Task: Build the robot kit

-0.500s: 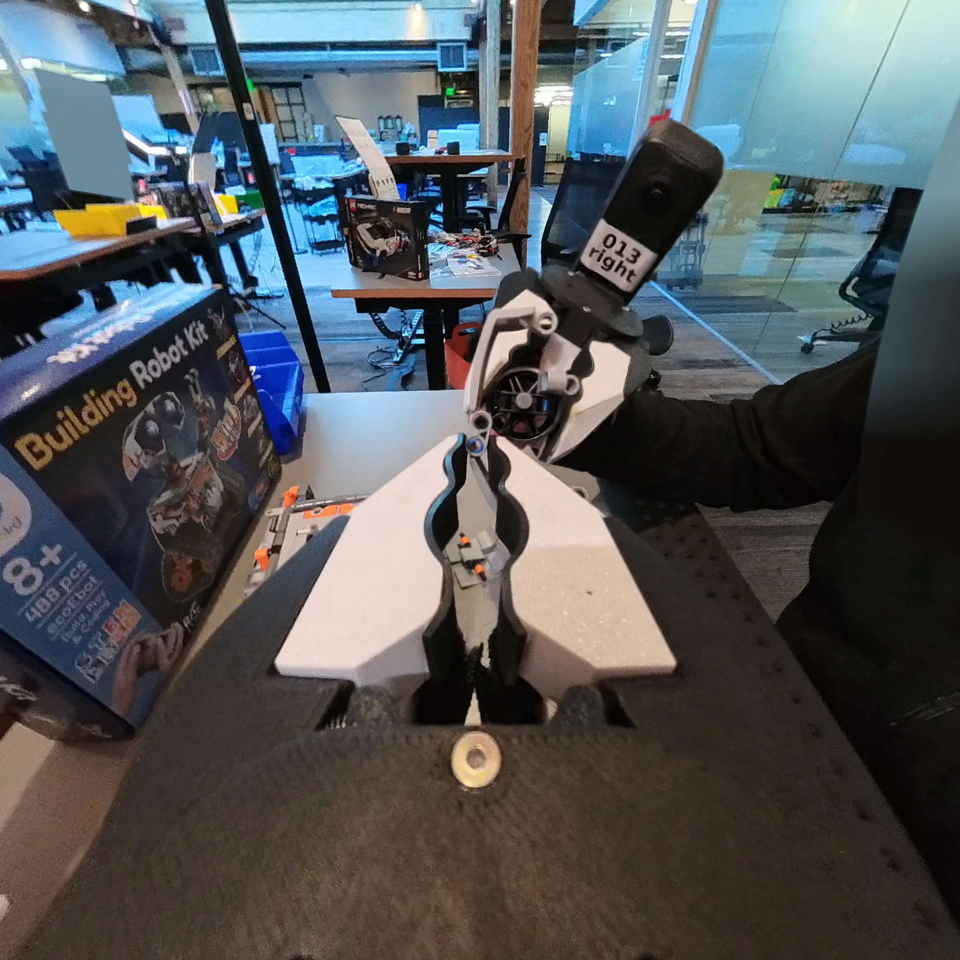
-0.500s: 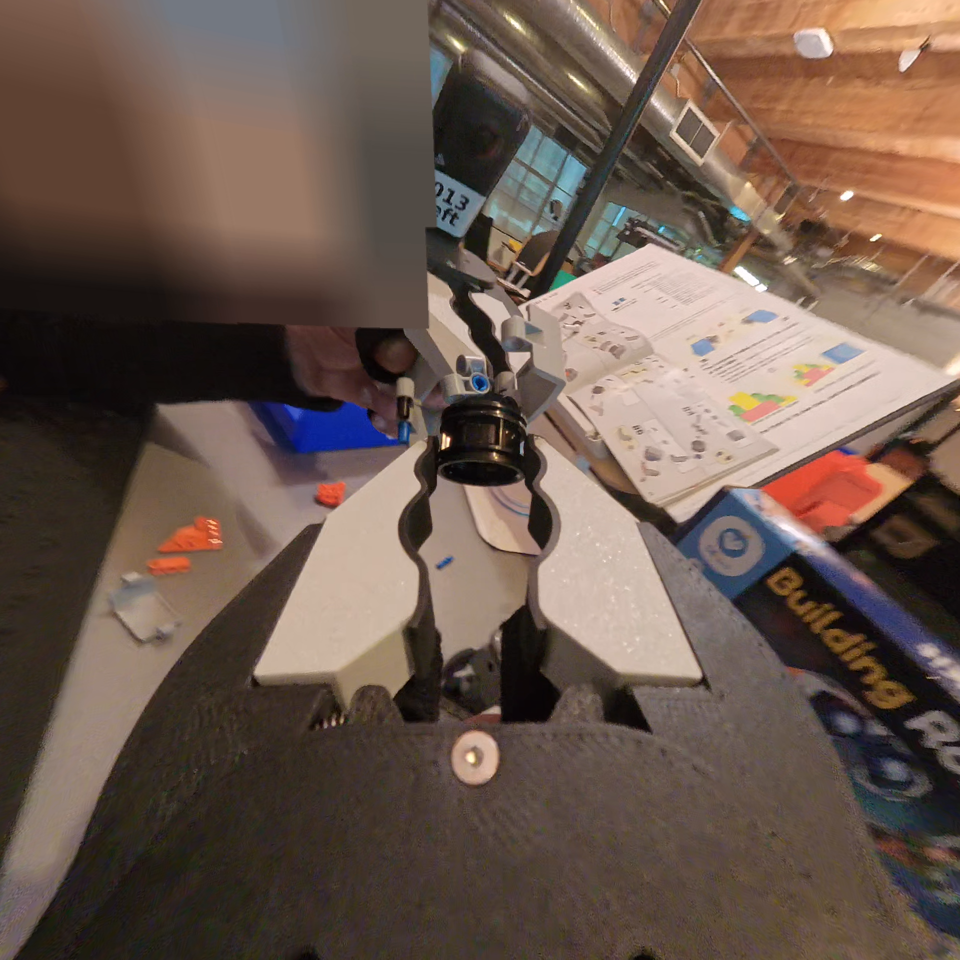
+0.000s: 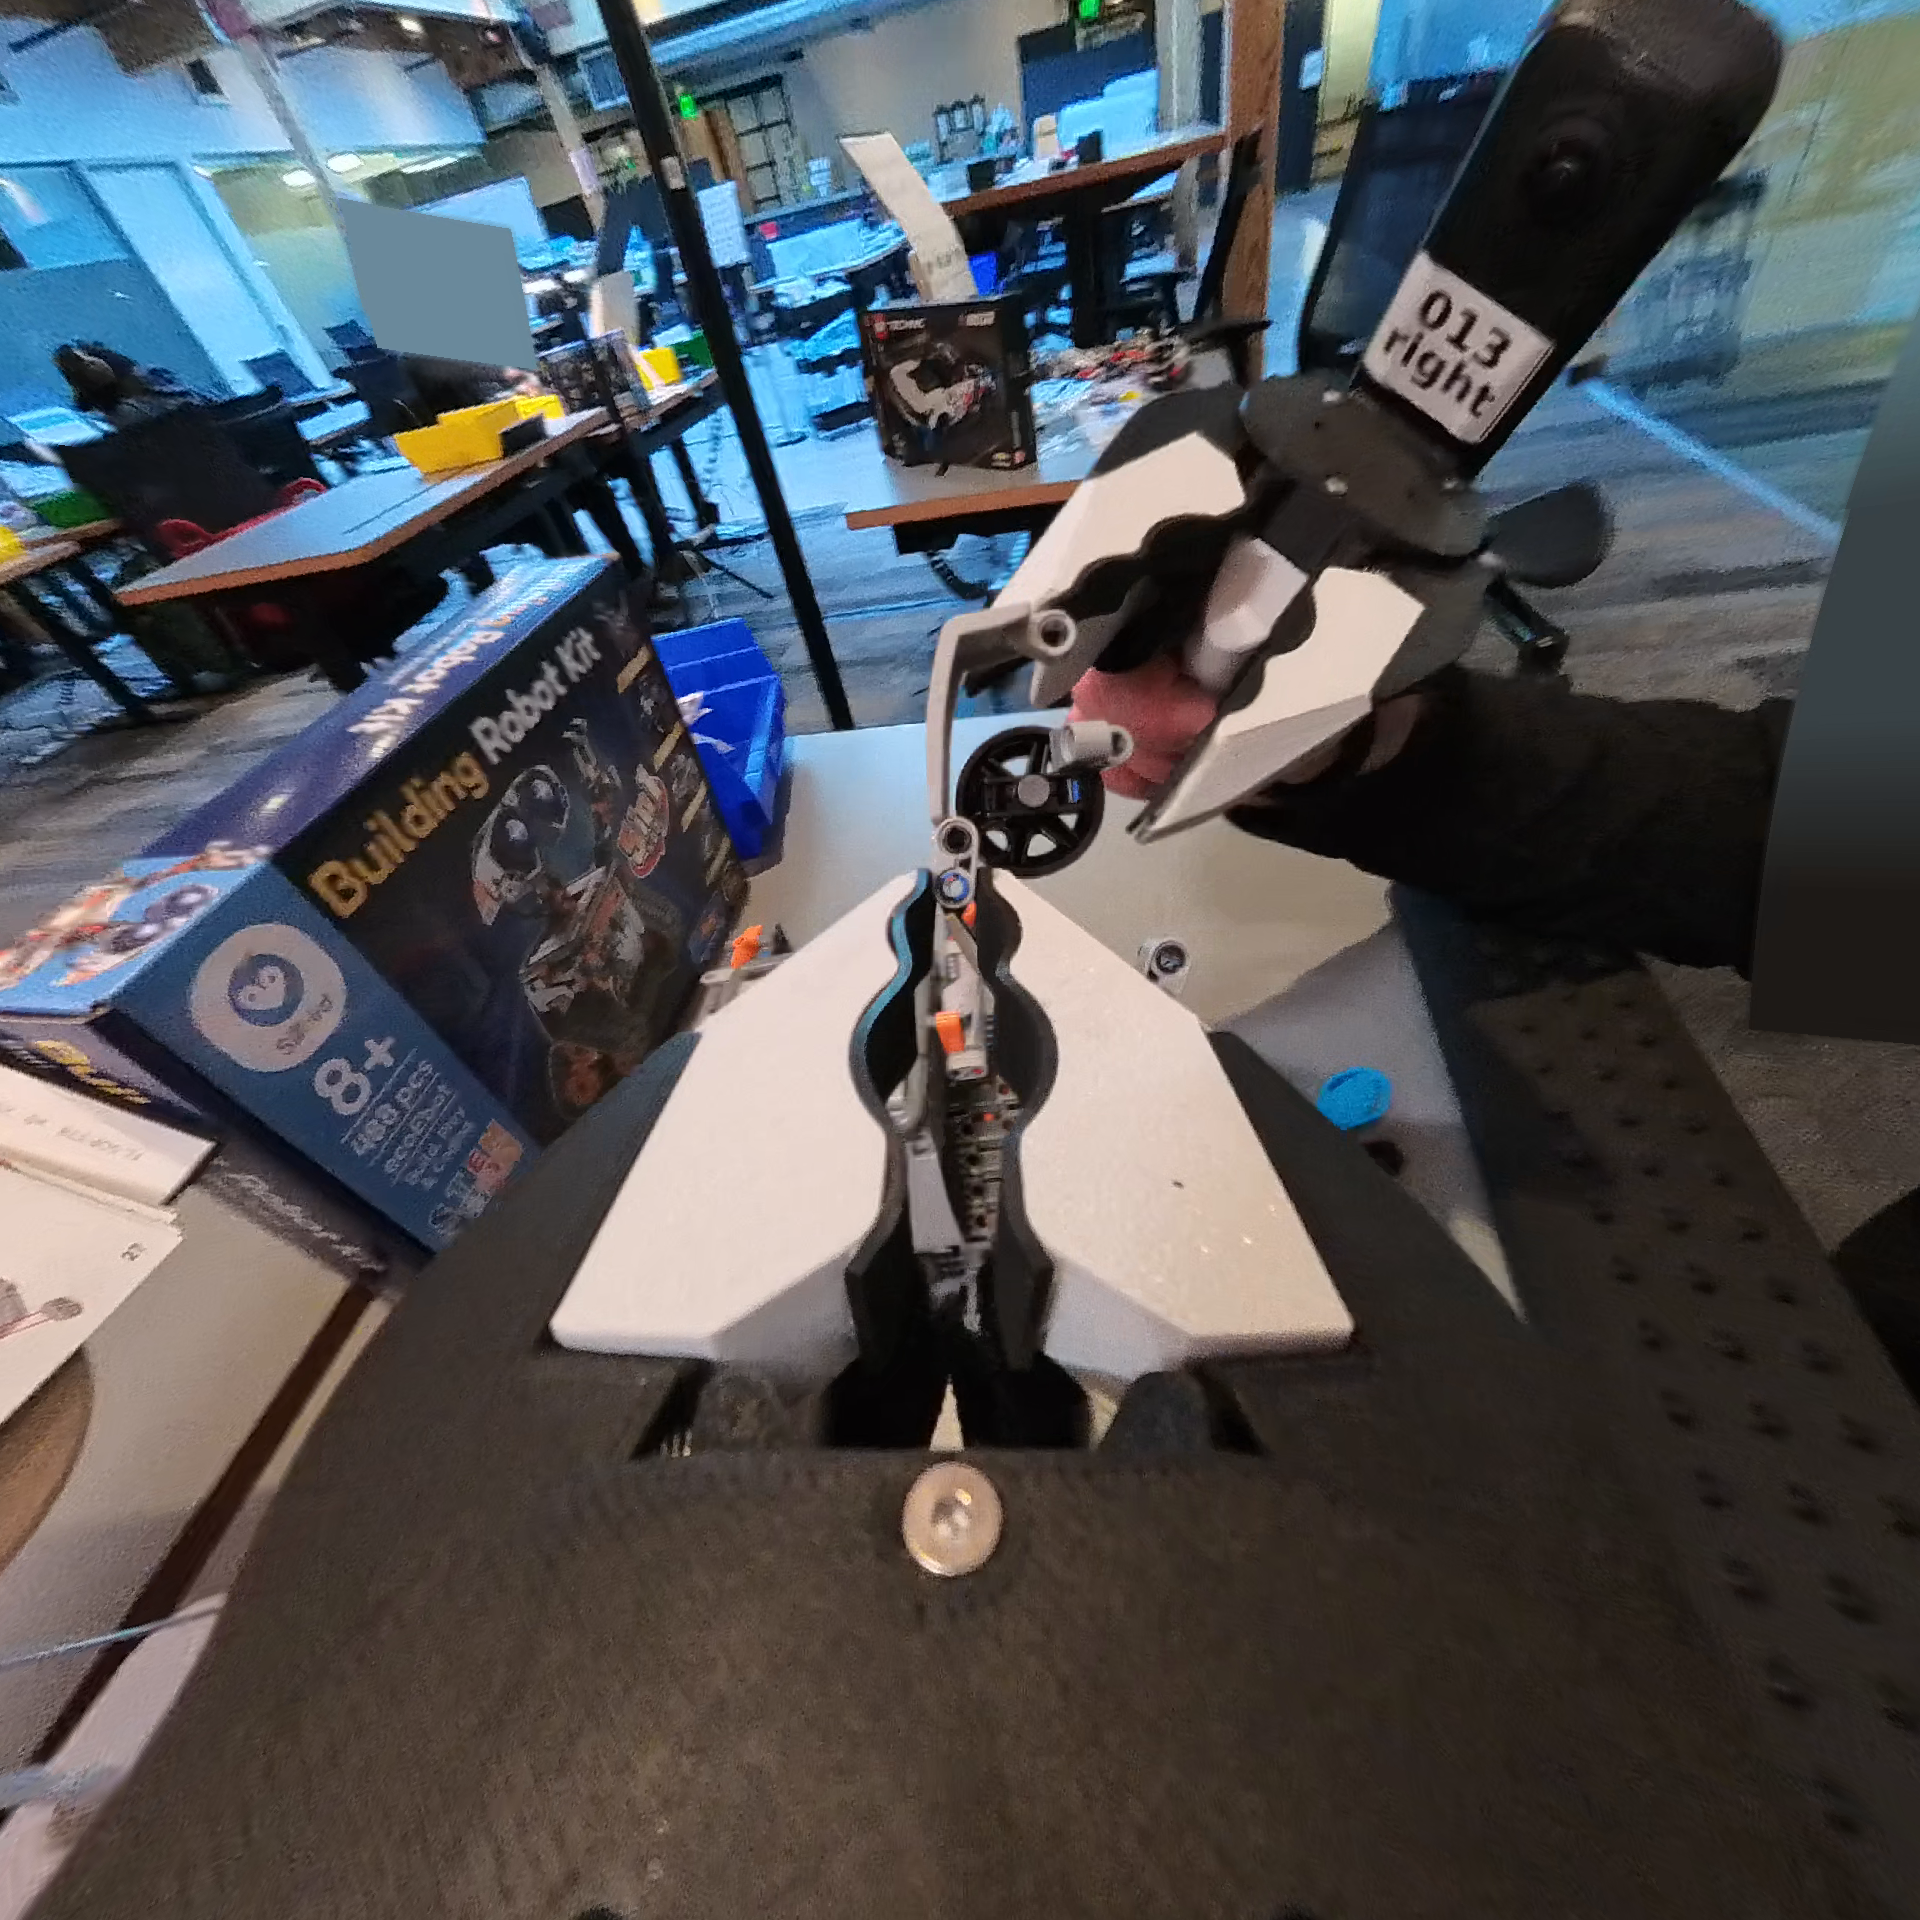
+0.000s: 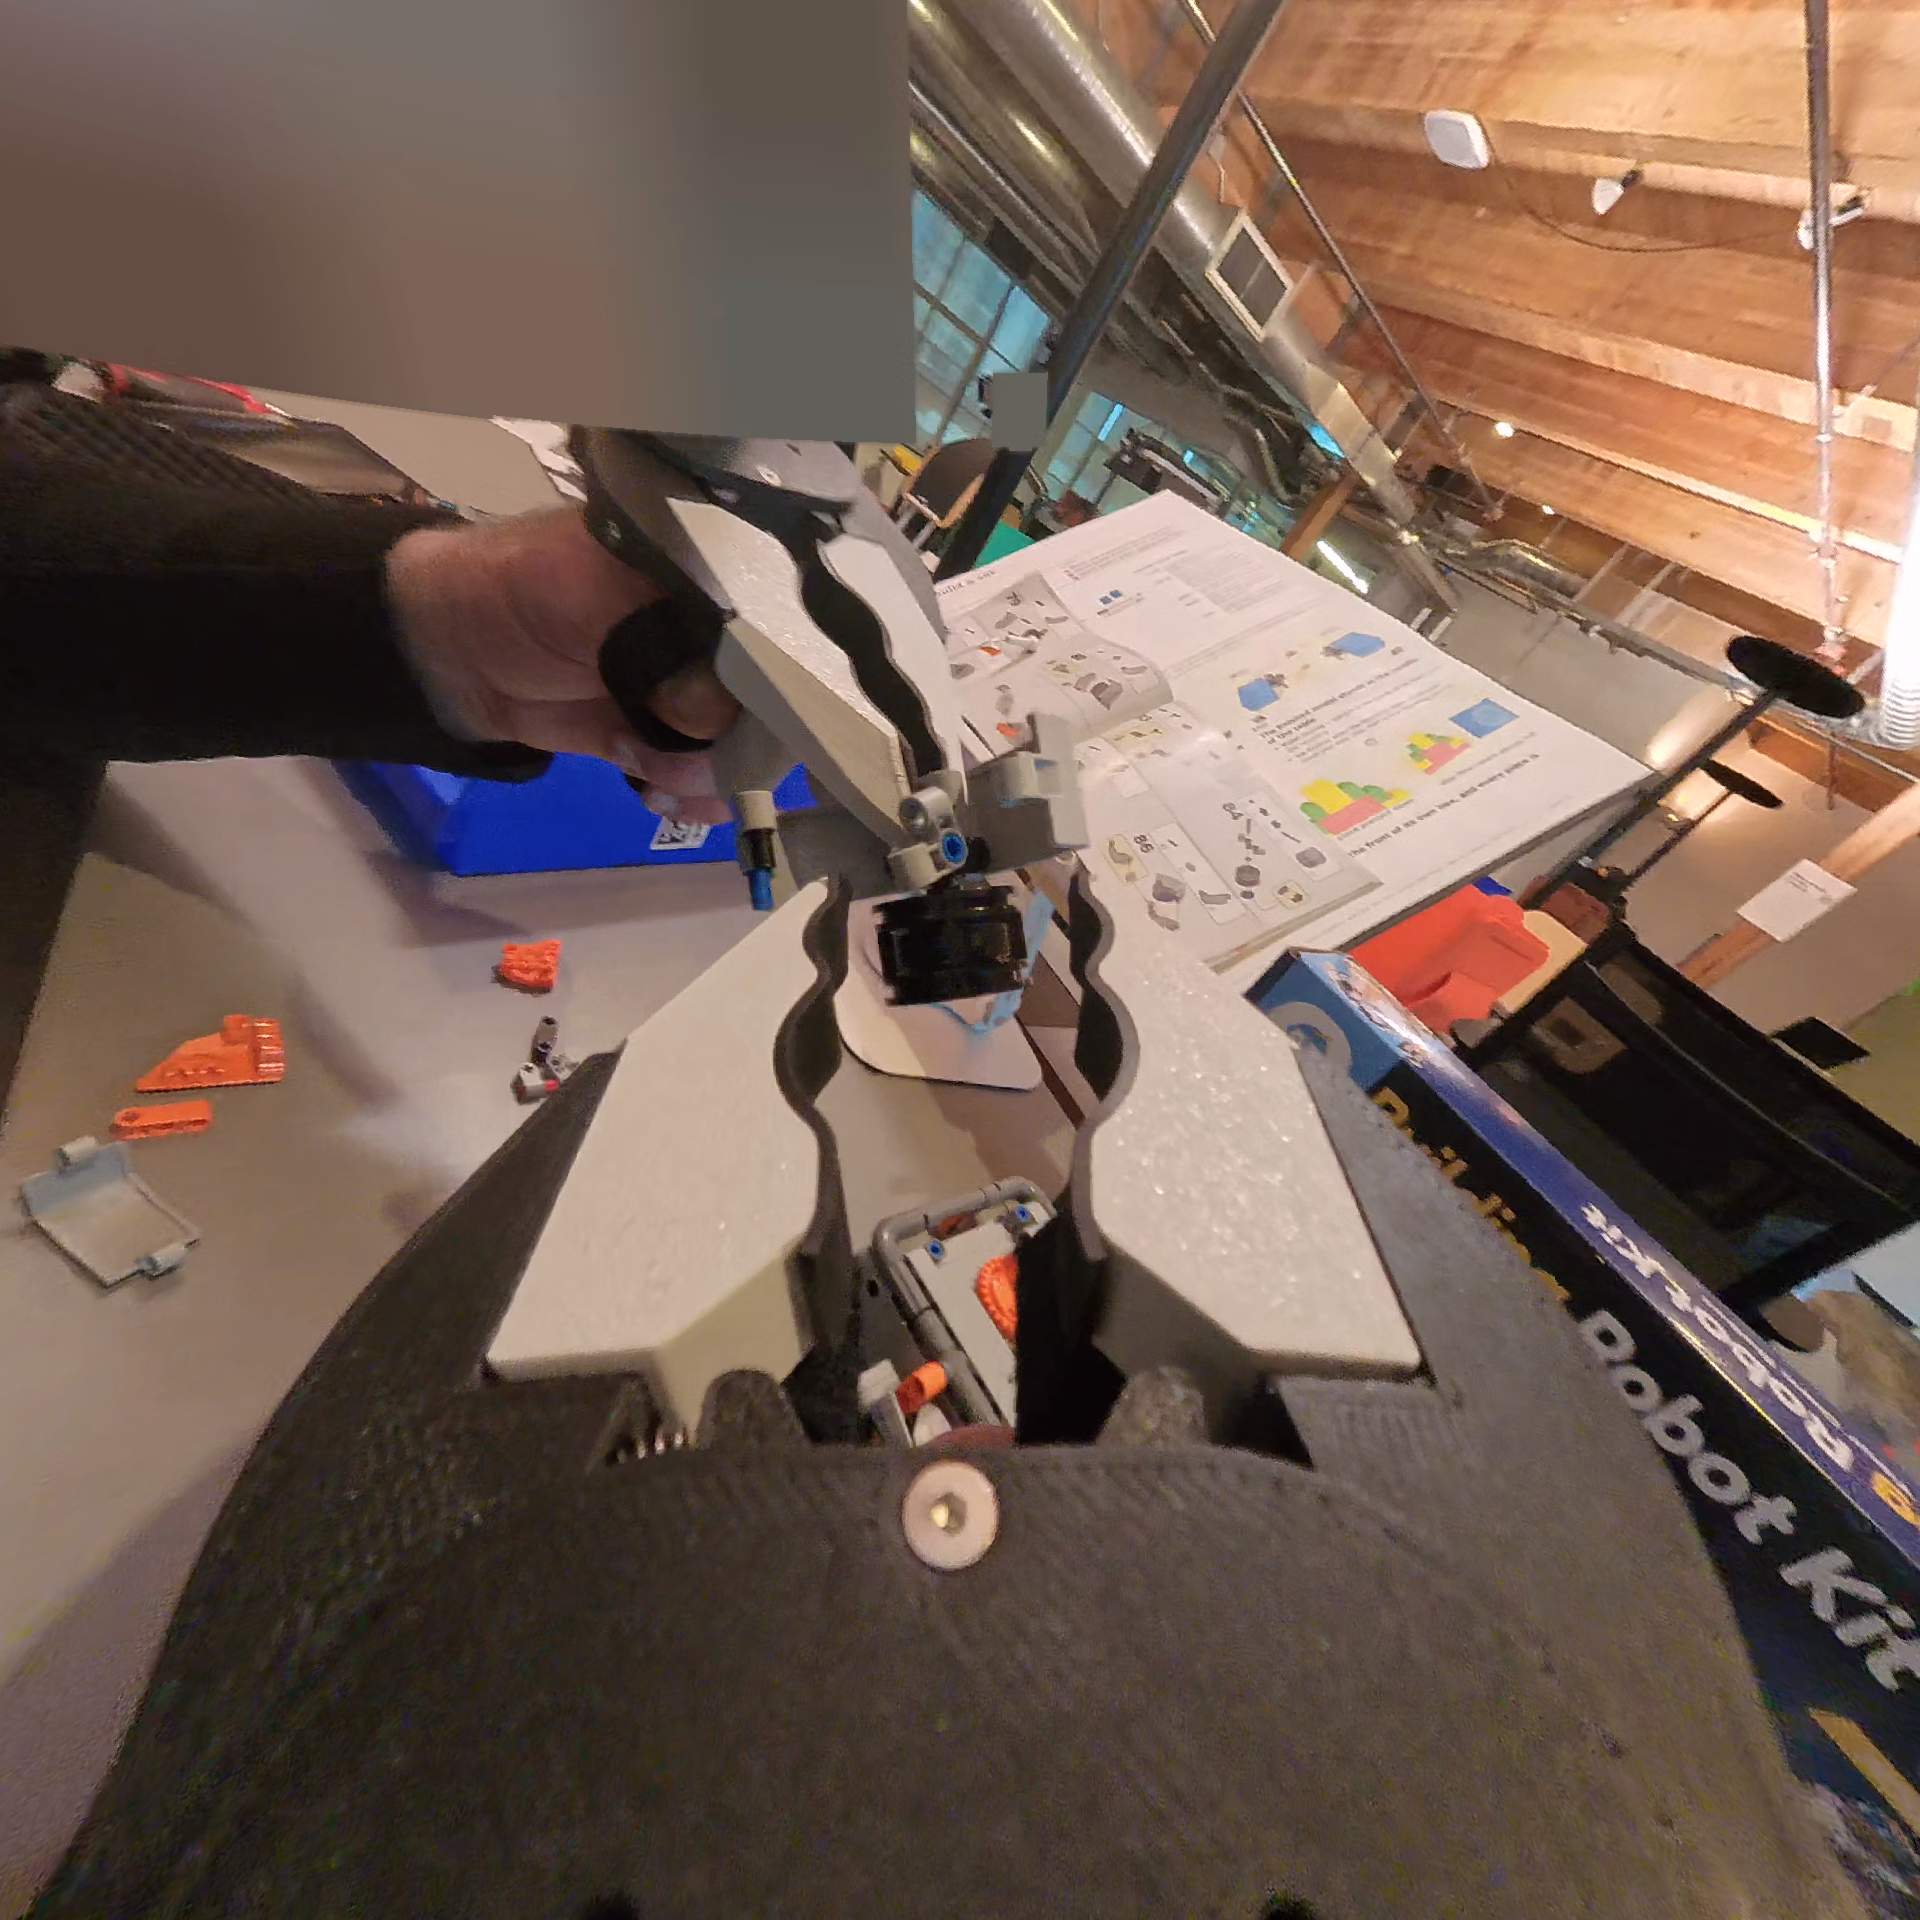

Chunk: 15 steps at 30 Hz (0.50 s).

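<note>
The left gripper (image 3: pixel 951 904) was clamped on a grey brick assembly (image 3: pixel 961 1049) whose black wheel (image 3: pixel 1029 798) stuck out past its tips, while the right gripper (image 4: pixel 951 914) stood spread, its fingers either side of that wheel, above the grey table (image 4: pixel 312 935), the kit box (image 3: pixel 447 894) beyond.

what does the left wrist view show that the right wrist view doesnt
Only the left wrist view shows the blue round piece on the table and the far desks. Only the right wrist view shows the open instruction booklet, orange pieces and a grey panel. Both show the left gripper shut on the grey brick assembly, its black wheel between the open right gripper's fingers, and the kit box.
</note>
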Each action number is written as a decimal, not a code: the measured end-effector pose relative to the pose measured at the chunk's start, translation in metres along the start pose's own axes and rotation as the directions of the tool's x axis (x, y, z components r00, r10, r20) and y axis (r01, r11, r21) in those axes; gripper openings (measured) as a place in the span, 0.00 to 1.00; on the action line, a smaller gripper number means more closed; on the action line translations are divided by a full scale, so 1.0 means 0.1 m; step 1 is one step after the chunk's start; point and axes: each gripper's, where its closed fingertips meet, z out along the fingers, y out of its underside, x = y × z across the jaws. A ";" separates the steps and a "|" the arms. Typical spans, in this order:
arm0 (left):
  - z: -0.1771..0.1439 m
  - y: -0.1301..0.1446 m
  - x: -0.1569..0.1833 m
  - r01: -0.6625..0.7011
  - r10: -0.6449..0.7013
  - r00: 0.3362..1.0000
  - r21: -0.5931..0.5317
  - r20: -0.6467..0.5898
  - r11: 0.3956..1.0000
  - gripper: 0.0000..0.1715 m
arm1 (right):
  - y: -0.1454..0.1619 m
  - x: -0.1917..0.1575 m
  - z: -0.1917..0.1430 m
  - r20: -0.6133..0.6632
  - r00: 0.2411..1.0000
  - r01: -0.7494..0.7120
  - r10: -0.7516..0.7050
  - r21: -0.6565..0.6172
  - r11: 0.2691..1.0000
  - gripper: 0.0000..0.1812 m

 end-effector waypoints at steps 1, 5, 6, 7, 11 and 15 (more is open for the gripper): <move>0.01 0.01 0.00 -0.025 0.025 0.999 -0.016 0.022 1.000 0.03 | 0.03 0.04 0.01 -0.021 1.000 0.000 -0.001 -0.017 1.000 0.24; 0.05 0.04 0.04 -0.101 0.107 0.992 -0.081 0.067 0.992 0.03 | 0.07 0.03 0.03 -0.033 0.998 0.053 -0.055 -0.047 0.997 0.27; 0.06 0.05 0.05 -0.122 0.129 0.989 -0.093 0.071 0.988 0.03 | 0.07 0.01 0.03 -0.033 0.996 0.078 -0.079 -0.054 0.995 0.21; 0.06 0.04 0.06 -0.141 0.149 0.986 -0.097 0.080 0.985 0.03 | 0.08 0.01 0.04 -0.038 0.995 0.094 -0.096 -0.059 0.994 0.21; 0.07 0.05 0.06 -0.177 0.189 0.977 -0.124 0.101 0.976 0.03 | 0.10 0.03 0.02 -0.042 0.994 0.098 -0.101 -0.065 0.993 0.17; 0.08 0.03 0.05 -0.193 0.208 0.970 -0.124 0.128 0.973 0.03 | 0.10 0.04 0.01 -0.052 0.992 0.108 -0.112 -0.063 0.992 0.17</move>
